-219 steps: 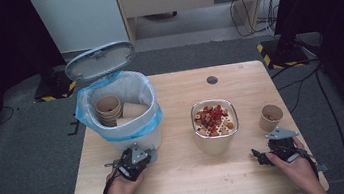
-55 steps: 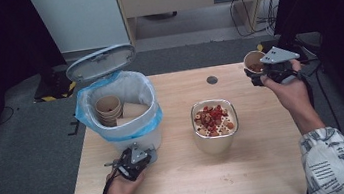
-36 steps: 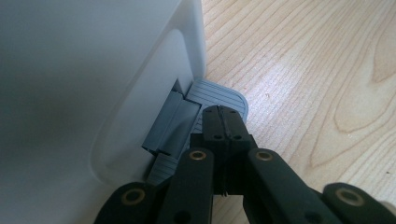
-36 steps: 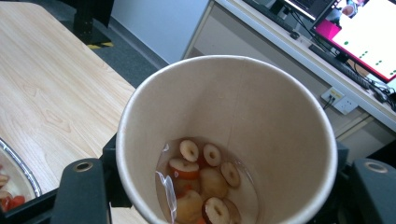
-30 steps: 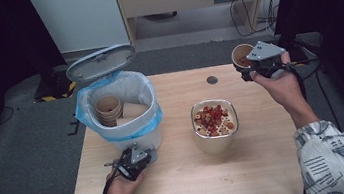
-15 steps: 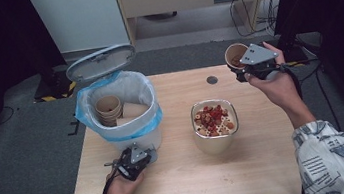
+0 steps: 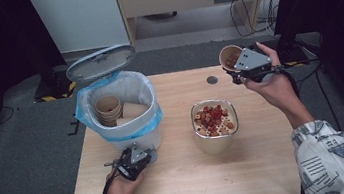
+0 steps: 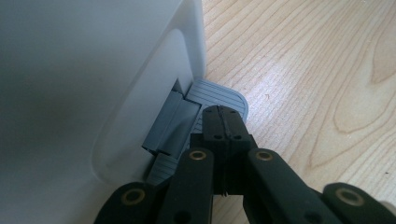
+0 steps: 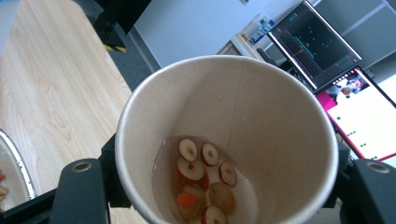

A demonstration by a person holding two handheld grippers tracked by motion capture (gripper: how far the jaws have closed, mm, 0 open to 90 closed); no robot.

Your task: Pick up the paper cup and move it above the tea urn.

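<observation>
A brown paper cup (image 7: 230,57) hangs in the air over the table's far right corner, with my right gripper (image 7: 238,68) shut on it. In the right gripper view the cup (image 9: 261,107) tilts toward the camera and holds fruit slices (image 9: 201,179) in a little liquid. A metal bowl (image 7: 216,130) of red and pale fruit slices stands on the table at centre right. My left gripper (image 7: 140,157) rests near the front left, shut and empty. Its tip (image 8: 224,119) lies on the grey pedal (image 8: 219,93) of the white bin (image 7: 129,135).
The bin has a blue liner, and its grey lid (image 7: 100,62) stands raised at the back. Stacked paper cups (image 7: 108,109) sit inside it. A small black disc (image 7: 212,79) lies on the wooden table (image 7: 190,175) behind the bowl. Monitors (image 9: 336,60) show beyond the cup.
My right gripper took the cup from the table's right side, raised it and carried it leftward along the far edge. The left gripper has stayed on the pedal.
</observation>
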